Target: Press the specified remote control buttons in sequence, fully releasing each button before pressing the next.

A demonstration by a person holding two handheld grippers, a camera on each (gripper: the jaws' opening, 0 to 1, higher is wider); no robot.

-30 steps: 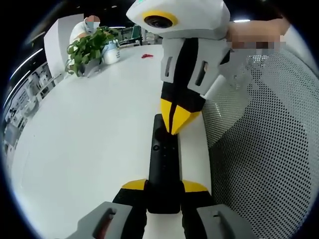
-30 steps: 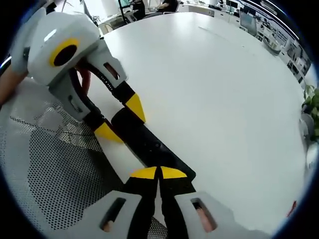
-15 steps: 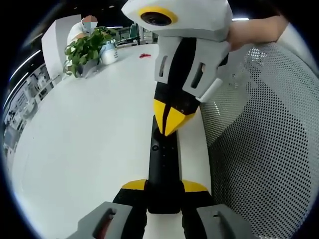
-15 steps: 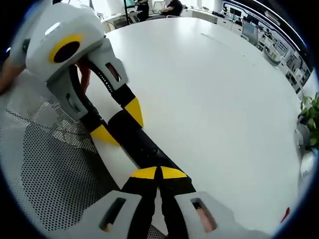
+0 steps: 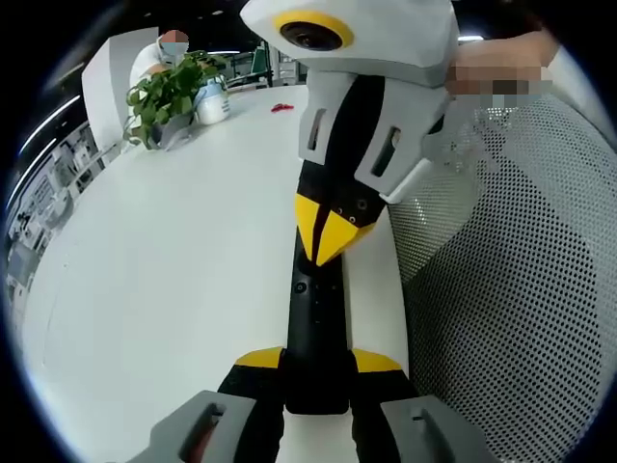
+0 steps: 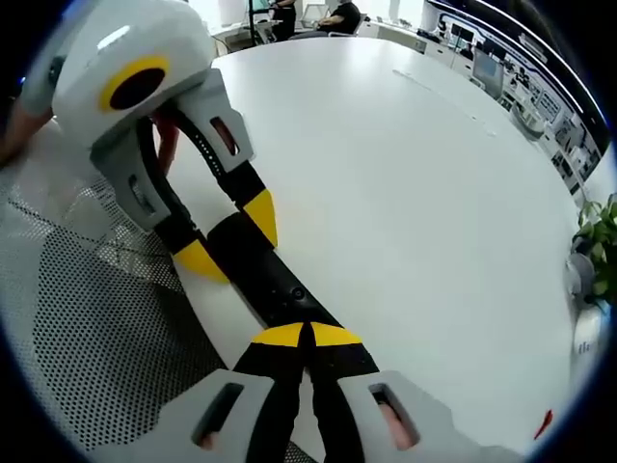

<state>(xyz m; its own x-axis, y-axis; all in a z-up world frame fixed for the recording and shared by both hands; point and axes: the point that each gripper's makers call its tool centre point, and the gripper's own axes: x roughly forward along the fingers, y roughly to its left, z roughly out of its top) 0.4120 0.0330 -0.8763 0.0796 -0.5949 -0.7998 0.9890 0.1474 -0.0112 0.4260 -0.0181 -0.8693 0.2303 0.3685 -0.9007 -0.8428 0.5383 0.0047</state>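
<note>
A long black remote lies along the white table's edge. My left gripper is shut on the remote's near end, one yellow-tipped jaw on each side. My right gripper comes down from above with its jaws shut, and the tips are over the remote's far button area. I cannot tell whether they touch it. In the right gripper view, the right gripper points its joined tips at the remote. There the left gripper clamps the remote's far end.
A mesh chair back stands close beside the table edge, next to both grippers. At the far end of the table are a potted plant, a white jar, a small red object and a seated person.
The right gripper has tilted and shifted slightly over the remote, its shut tips staying at the same button area. The left gripper keeps its hold.
</note>
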